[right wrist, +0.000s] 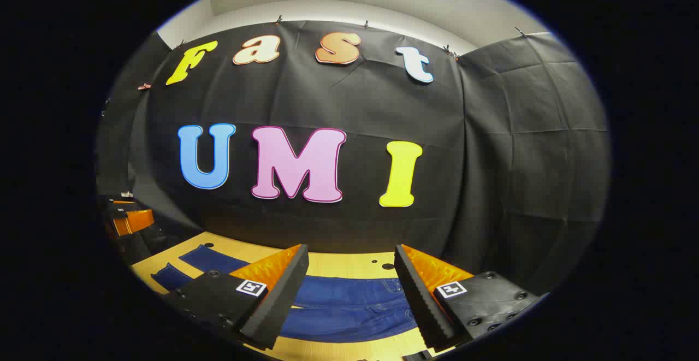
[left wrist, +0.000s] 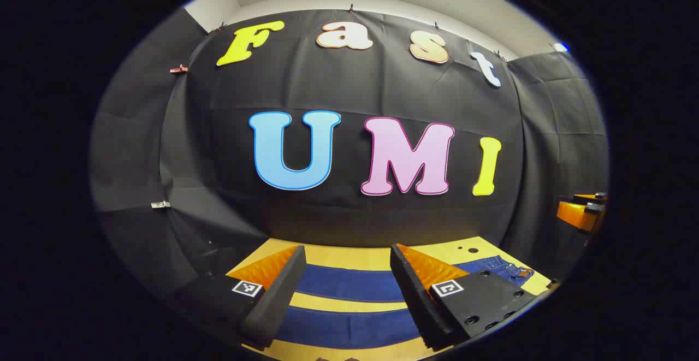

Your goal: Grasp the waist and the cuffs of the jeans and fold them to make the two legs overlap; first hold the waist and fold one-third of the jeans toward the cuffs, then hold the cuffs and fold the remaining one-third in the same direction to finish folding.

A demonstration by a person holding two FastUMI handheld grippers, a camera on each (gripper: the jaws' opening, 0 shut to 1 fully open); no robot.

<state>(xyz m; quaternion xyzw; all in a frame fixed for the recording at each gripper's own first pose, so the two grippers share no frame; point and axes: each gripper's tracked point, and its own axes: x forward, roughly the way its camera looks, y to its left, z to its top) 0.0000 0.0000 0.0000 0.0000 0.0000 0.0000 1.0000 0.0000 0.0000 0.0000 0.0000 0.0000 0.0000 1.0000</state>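
Both grippers [left wrist: 348, 265] [right wrist: 349, 265] (spread), jeans [left wrist: 349, 283] seemingly flat

At the bottom of the left gripper view, the left gripper [left wrist: 348, 295] has two wedge-shaped fingers with ribbed inner faces on blocky bodies, each body bearing a small square black-and-white marker, and round screw holes on the right one. The right gripper [right wrist: 349, 295], at the bottom of the right gripper view, has the same wedges, markers and screw holes.
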